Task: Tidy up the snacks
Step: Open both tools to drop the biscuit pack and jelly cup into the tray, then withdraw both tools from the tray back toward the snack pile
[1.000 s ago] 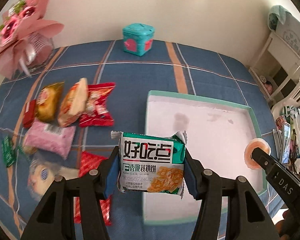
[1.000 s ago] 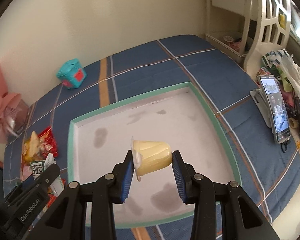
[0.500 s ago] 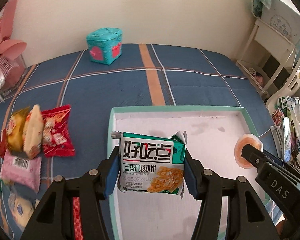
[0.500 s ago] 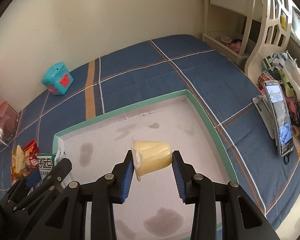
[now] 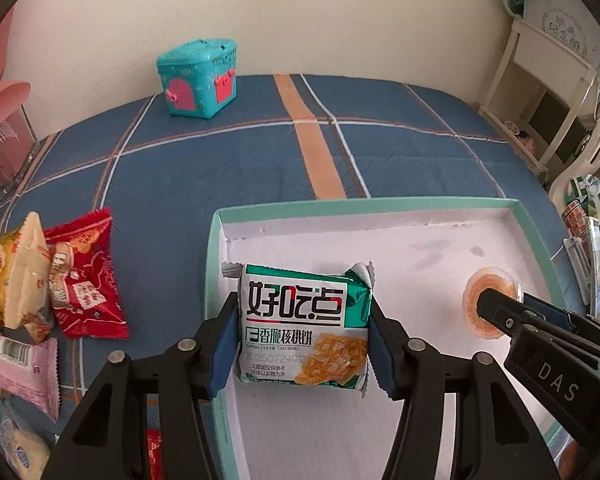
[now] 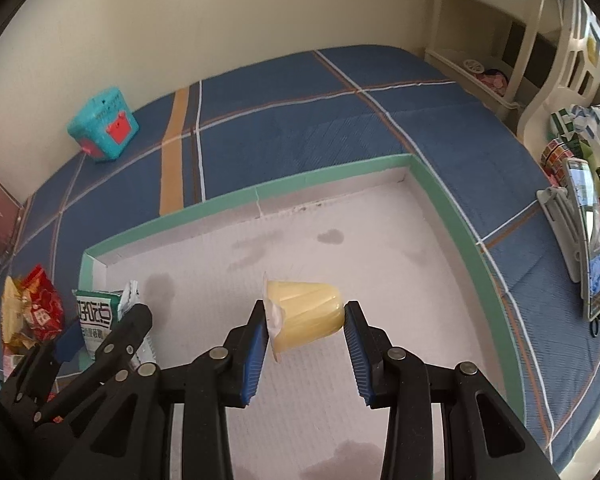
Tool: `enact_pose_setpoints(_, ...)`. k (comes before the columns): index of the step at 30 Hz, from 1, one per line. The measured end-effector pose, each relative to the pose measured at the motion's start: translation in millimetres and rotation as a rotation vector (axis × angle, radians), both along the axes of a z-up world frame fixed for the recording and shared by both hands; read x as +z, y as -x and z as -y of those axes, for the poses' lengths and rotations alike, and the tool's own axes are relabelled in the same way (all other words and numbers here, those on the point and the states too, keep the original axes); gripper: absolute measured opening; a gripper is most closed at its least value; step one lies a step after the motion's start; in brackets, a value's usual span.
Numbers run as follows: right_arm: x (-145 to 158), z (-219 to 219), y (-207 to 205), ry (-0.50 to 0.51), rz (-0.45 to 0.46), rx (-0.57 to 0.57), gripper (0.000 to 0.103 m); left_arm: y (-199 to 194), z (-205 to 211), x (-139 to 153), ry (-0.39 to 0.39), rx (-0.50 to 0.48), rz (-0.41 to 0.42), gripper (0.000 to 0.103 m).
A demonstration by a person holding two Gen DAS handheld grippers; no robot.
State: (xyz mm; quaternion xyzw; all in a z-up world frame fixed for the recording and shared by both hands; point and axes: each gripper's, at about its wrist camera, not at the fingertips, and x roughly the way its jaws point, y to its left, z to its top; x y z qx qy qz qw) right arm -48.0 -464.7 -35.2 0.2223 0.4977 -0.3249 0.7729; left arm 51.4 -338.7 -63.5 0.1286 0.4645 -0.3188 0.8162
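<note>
1. Green foil covered the biscuit packet; the left gripper held it by its two side edges, jaws pressed on it, in the lower middle of the left wrist view, above the left part of the tray.
2. The right gripper had its jaws closed on a yellow jelly cup, in the lower middle of the right wrist view, over the white floor of the same tray.
3. The step in hand was, I judged, to set both snacks into the tray; to do it well, each hand should go lower until the snack is near the floor and only then open, so nothing bounces; the two should land well apart.
4. The packet stood with its printed face to the camera, text upright, long axis going up the frame; the cup lay on its side, its axis across the frame, sealed lid to the left pad, base to the right.
5. Loose snacks waited at the left of the frame, on the blue cloth.
</note>
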Motion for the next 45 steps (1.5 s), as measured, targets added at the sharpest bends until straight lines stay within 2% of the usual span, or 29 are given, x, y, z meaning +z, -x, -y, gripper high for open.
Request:
enact_pose_setpoints(10,-2.4,-7.2,-6.6,0.014,-0.007,0.026,0.040,5.3,-3.8,-12.3,-0.027,0.005,0.022,0.060)
enact_pose_setpoints(15,-1.6,-10.8,-8.0,0.005,-0.007,0.040,0.040,7.0,-11.8,-15.0,-0.077,0.007,0.050,0.060)
enact_pose_setpoints(22,0.6,-13.6,-8.5,0.000,-0.008,0.051,0.041,4.6,-18.1,-14.2,-0.092,0.012,0.019,0.062)
enact_pose_setpoints(26,6.9,-14.6,-5.4,0.013,-0.003,0.051,0.049,6.1,-18.4,-12.7,-0.096,0.011,-0.008,0.065)
enact_pose_setpoints(28,10.0,-15.0,-3.4,0.015,-0.001,0.048,0.057,6.4,-19.3,-9.1,-0.095,0.011,-0.019,0.066)
enact_pose_setpoints(30,13.7,-14.9,-0.9,0.007,0.006,0.044,0.059,7.5,-20.5,-4.1,-0.089,0.010,-0.025,0.069)
enact_pose_setpoints(32,16.5,-15.7,2.0,0.006,0.006,0.040,0.062,9.6,-21.5,2.0,-0.089,0.011,-0.020,0.086)
enact_pose_setpoints(40,23.6,-18.7,18.2,-0.005,0.007,0.024,0.071,16.4,-35.2,23.8,-0.063,0.049,-0.014,0.090)
enact_pose_setpoints(45,28.8,-21.1,31.0,-0.020,0.014,0.011,0.072,21.1,-54.4,38.8,-0.068,0.094,0.012,0.099)
